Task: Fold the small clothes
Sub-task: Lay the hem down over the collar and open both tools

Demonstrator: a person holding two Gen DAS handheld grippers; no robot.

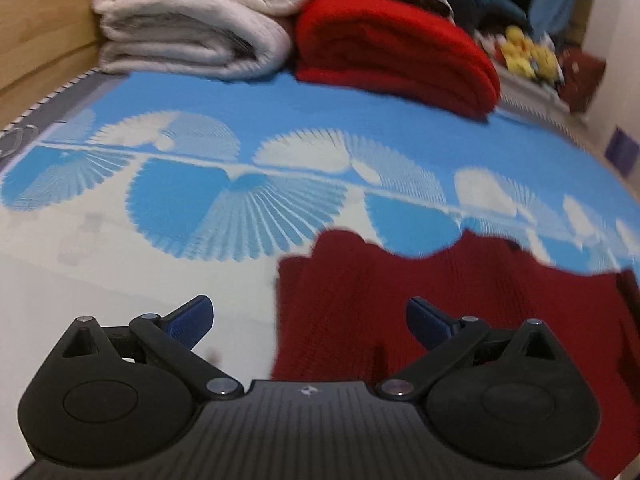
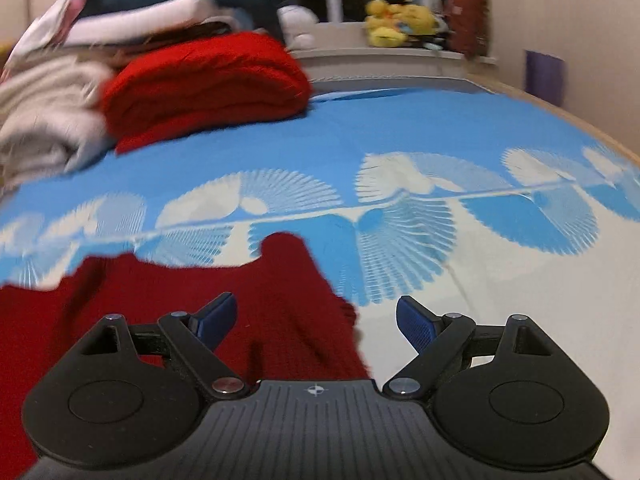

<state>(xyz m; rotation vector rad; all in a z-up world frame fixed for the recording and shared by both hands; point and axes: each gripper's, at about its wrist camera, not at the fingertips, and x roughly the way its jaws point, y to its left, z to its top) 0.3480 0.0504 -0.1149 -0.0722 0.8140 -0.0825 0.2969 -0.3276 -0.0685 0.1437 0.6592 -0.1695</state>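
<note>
**Soft knit, two open grippers at its sides**

The dark red knit garment [image 1: 460, 320] lies spread on the bed [image 1: 280, 120] near its front edge, well apart from the folded stacks at the far edge. It looks soft, limp and light, likely to sag and stretch, so pinching hem or shoulder corners seems best. The left gripper [image 1: 310, 320] hovers low over the garment's left edge, fingers spread apart and empty. The right gripper [image 2: 316, 322] hovers over its right edge, likewise spread and empty.

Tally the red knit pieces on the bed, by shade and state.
Dark red knit garment, spread out flat near both grippers: 1
Bright red knit, folded, at the far end of the bed: 1
Total: 2
</note>
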